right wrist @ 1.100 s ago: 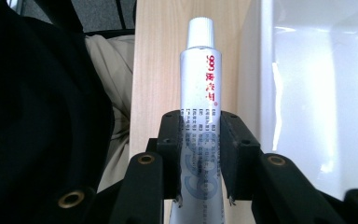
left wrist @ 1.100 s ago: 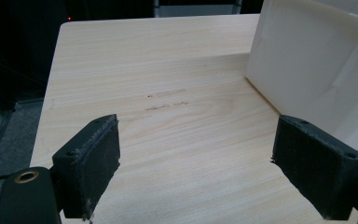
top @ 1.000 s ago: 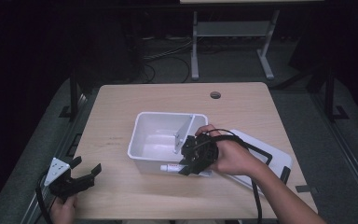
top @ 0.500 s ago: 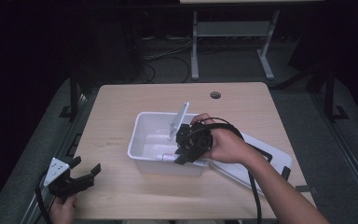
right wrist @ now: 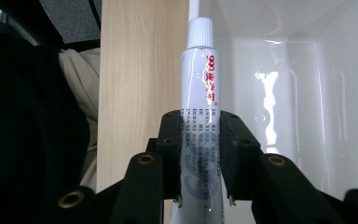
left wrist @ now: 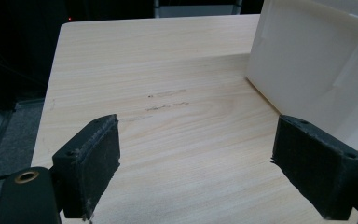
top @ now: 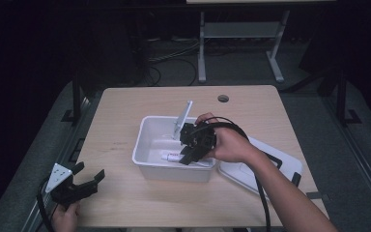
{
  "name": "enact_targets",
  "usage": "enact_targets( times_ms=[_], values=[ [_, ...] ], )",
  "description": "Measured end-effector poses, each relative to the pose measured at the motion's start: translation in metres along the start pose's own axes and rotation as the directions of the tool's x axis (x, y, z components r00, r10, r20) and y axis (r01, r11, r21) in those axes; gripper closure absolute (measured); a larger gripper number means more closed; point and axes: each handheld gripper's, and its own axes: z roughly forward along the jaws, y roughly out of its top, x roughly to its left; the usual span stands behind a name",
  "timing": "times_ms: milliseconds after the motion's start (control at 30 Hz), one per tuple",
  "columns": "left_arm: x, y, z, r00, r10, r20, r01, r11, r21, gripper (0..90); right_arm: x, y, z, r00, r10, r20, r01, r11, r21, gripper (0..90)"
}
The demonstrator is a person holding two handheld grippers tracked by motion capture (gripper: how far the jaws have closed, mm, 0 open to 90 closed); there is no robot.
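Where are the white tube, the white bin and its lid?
white tube (right wrist: 200, 93), right gripper view, on its printed body.
white bin (top: 147, 145), high view, on its left wall.
lid (top: 280, 164), high view, on its flat top.

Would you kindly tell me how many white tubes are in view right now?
2. One white plastic tube is clamped in the right gripper above the white plastic bin; another tube lies on the bin's floor. More may be hidden behind the gripper.
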Motion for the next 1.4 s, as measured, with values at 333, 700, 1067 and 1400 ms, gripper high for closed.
enact_targets(
  times_ms=[333,700,1067,1400],
  values=[
    [0.0,0.0,0.0,1.0,0.003,0.002,-0.003,1.0,0.003,14.1,-0.01,-0.003,0.009,0.9998,0.022,-0.004,-0.022,1.0,0.006,71.3],
    [0.0,0.0,0.0,1.0,0.002,-0.001,-0.002,1.0,0.0,14.1,-0.018,-0.004,0.019,0.9993,0.037,-0.01,-0.037,0.999,0.01,71.3],
    [0.0,0.0,0.0,1.0,0.004,0.001,-0.004,1.0,0.003,14.1,-0.025,-0.004,0.027,0.9992,0.04,-0.004,-0.04,0.999,0.024,71.3],
    [0.0,0.0,0.0,1.0,0.003,0.004,-0.003,1.0,0.004,14.1,-0.029,-0.003,0.036,0.9986,0.052,-0.006,-0.052,0.998,0.046,71.2]
  ],
)
